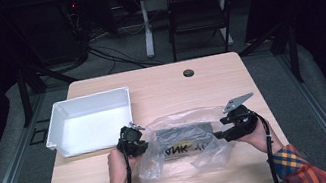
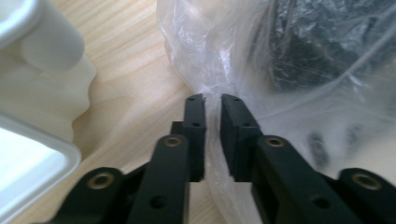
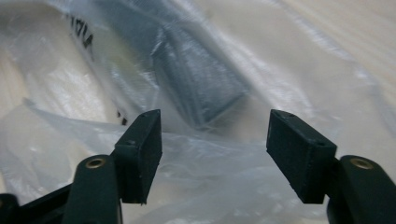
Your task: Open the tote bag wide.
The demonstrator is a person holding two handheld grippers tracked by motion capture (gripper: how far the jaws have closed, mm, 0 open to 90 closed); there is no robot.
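1. One white bin (image 1: 90, 122) sits at the tabletop's (image 1: 208, 73) left.
2. Left gripper (image 1: 131, 140) – jaws slightly parted, bag film between them, no firm pinch.
3. One clear plastic bag (image 1: 183, 144) lies centre-front, holding one dark box (image 1: 183, 132); black lettering shows, reversed, unreadable.
4. Right gripper (image 1: 227, 133) – jaws released, wide apart.

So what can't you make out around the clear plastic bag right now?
- Dark flat object inside the clear plastic bag: high view, wrinkled film blurs it.
- Black print on the bag: partly folded, unreadable.
- Left gripper: film between narrow jaws, contact unclear.
- White plastic bin: left gripper view, cut off by the edge.
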